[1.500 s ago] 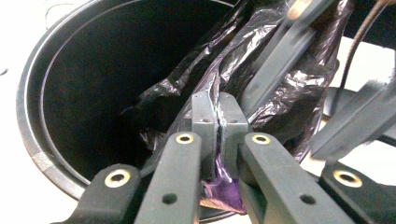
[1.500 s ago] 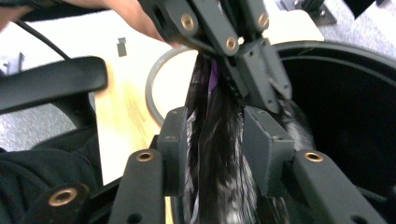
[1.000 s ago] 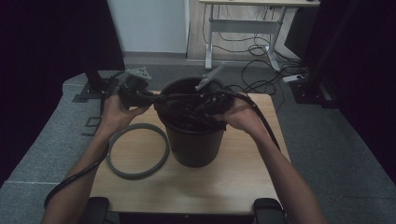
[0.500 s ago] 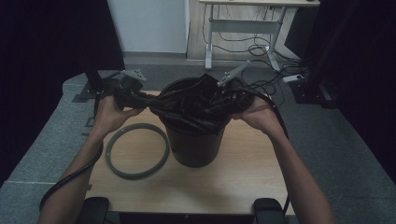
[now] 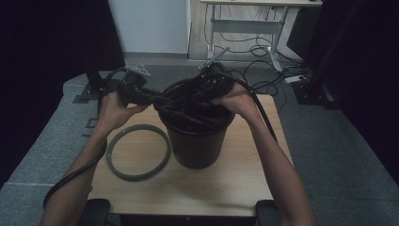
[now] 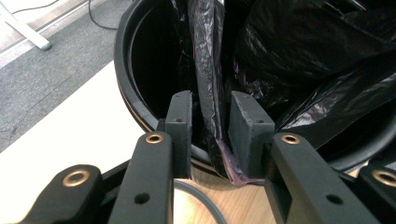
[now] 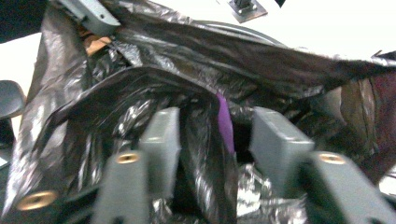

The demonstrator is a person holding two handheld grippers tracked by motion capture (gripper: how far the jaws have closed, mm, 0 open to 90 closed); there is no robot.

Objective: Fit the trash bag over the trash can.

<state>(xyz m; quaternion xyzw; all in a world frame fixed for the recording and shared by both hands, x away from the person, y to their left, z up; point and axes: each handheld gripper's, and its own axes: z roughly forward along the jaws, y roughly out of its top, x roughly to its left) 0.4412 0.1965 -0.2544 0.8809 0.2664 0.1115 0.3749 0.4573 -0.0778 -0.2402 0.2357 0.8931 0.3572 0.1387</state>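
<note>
Bin bag stretched across the bin

We hold the left gripper (image 6: 211, 133) and right gripper (image 7: 215, 140) apart, jaws just opening around loose bag (image 6: 299, 60) folds over the bin (image 5: 195, 141), worktop (image 5: 235, 188) centre; ring (image 5: 138, 151) at nine o'clock.

- The left tongs (image 6: 210, 126) have just been opening — a fold of the black bag (image 6: 208, 93) hangs between the parted jaws, lying against one pad.
- The right tongs (image 7: 217, 135) have just been opening too, with bag film loose in the gap.
- The right hand (image 5: 235, 101) has shifted back inward over the bucket (image 5: 195, 141) rim since half a second ago.
</note>
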